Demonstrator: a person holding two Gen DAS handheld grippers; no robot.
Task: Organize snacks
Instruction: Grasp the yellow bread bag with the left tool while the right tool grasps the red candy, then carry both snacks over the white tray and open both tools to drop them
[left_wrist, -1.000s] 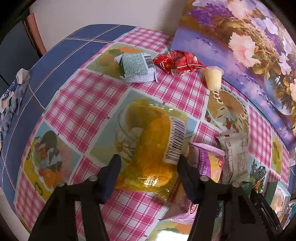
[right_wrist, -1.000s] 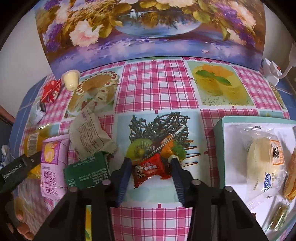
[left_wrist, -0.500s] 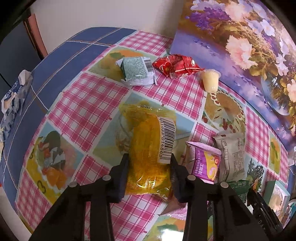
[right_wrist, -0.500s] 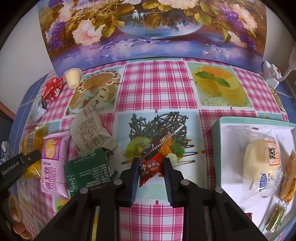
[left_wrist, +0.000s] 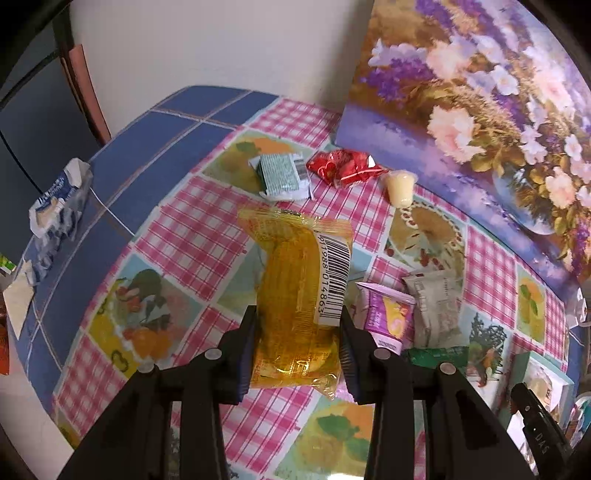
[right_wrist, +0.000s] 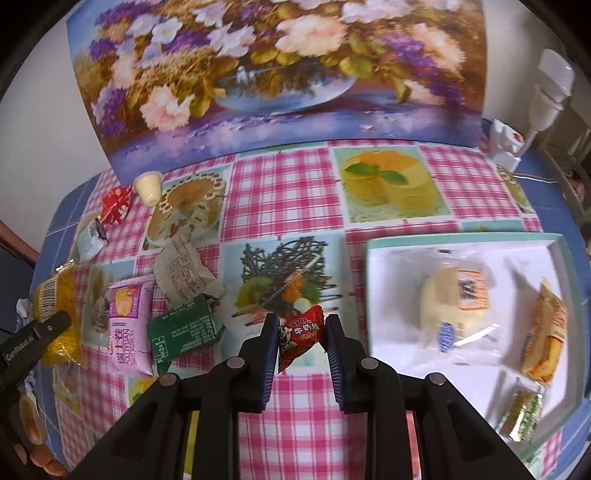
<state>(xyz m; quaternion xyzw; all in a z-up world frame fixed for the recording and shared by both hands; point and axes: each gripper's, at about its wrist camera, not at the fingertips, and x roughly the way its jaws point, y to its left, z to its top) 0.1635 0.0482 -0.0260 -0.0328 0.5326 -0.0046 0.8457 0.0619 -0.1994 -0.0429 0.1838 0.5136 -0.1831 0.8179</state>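
My left gripper (left_wrist: 297, 332) is shut on a yellow snack packet (left_wrist: 299, 295) with a barcode and holds it lifted above the checked tablecloth. It also shows in the right wrist view (right_wrist: 55, 302) at the far left. My right gripper (right_wrist: 301, 328) is shut on a small red candy packet (right_wrist: 299, 334), raised off the table. A white tray with a teal rim (right_wrist: 461, 242) lies to the right and holds a bun packet (right_wrist: 456, 304), an orange packet (right_wrist: 546, 350) and a small green packet (right_wrist: 521, 413).
On the table lie a purple packet (right_wrist: 127, 325), a dark green packet (right_wrist: 181, 332), a grey packet (right_wrist: 183, 277), a jelly cup (left_wrist: 399, 184), a red wrapper (left_wrist: 341, 168) and a teal packet (left_wrist: 280, 175). A flower picture (right_wrist: 277, 74) stands at the back. A blue-white carton (left_wrist: 59, 206) lies left.
Both grippers have lifted with their packets: the left one raised the yellow packet, the right one raised the red candy packet and shifted slightly toward the tray.
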